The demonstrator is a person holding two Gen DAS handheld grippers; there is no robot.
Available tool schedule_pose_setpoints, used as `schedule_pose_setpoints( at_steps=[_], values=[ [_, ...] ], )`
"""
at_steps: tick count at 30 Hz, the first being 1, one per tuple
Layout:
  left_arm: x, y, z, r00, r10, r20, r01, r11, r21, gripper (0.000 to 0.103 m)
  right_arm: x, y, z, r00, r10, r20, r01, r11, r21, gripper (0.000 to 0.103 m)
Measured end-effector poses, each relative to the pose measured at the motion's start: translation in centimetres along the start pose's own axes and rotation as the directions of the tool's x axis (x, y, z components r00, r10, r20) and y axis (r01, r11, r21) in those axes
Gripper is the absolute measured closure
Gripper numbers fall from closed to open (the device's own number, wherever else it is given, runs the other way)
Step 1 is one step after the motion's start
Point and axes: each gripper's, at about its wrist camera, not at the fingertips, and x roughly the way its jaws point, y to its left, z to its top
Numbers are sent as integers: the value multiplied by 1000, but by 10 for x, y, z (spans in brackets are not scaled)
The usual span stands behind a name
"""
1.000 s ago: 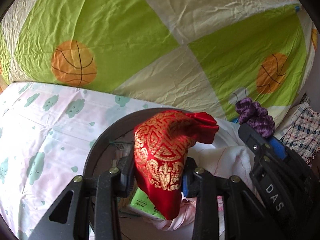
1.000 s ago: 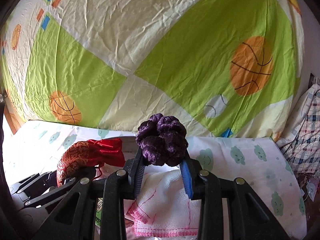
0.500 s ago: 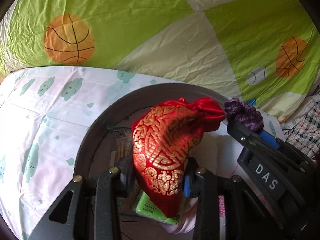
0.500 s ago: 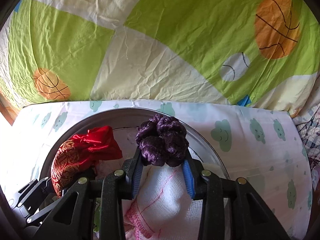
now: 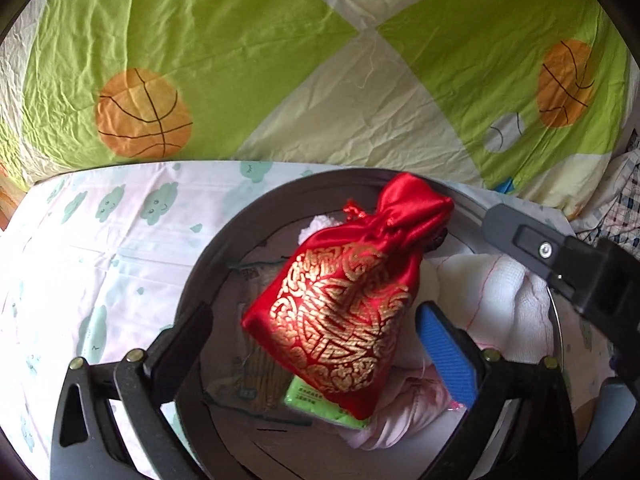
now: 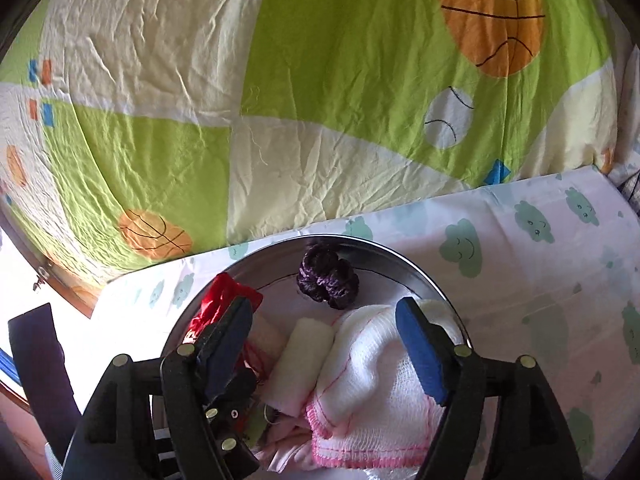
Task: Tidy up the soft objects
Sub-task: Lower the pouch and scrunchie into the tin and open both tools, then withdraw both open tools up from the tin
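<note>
While both sets of jaws are opening, the left gripper [image 5: 316, 344] stands wide around the red pouch [image 5: 340, 304], clear of its sides, and the right gripper [image 6: 324, 340] grips nothing. The pouch lies in the round basin [image 5: 208, 264] on the bed; farther back, the purple scrunchie [image 6: 328, 280] rests near its rim, beyond the white cloth [image 6: 360, 368].

Bright daylight from the left, washing out the cloud-print sheet [image 5: 60, 264] to near white. Soft shadow inside the round tin [image 5: 208, 264]. Heavy fisheye bending, dark vignette at corners. Sharp throughout, no motion blur.
</note>
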Motion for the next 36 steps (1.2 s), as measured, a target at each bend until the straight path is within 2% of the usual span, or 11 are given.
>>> schedule_pose_setpoints(
  at_steps=[4,8,11,12,15,17,19,22,24,28,36],
  values=[
    [-17,2,-12,994,0,110,-3,1000,24,1,-19,-6,-17,996,-7,85,2,999,53,27],
    [-28,2,-24,978,-2,210,-7,999,42,0,-47,3,-39,961,-86,262,92,996,-11,27],
    [-34,4,-35,959,-2,285,-12,999,47,0,-63,4,-56,912,-139,386,158,987,-19,25],
    [-36,4,-39,950,3,313,-19,999,48,1,-68,3,-60,894,-153,422,176,984,-16,20],
    [-42,0,-50,923,4,384,-35,997,73,1,-81,1,-78,824,-202,529,224,974,22,15],
    [-47,-2,-56,906,9,424,-49,995,85,1,-86,2,-87,785,-220,579,249,968,31,12],
    [-51,-2,-61,887,4,462,-48,995,85,1,-90,4,-93,760,-232,607,272,962,28,11],
    [-59,-2,-67,858,8,513,-56,995,78,1,-93,6,-100,755,-226,615,278,960,11,10],
    [-62,0,-70,848,6,530,-53,996,74,1,-93,7,-104,753,-222,619,281,960,2,10],
    [-62,4,-75,844,-1,536,-38,997,61,1,-93,11,-113,757,-216,616,290,957,-21,10],
    [-70,14,-85,830,-12,557,-16,999,45,0,-103,19,-126,732,-206,649,297,954,-32,10]
  ],
)
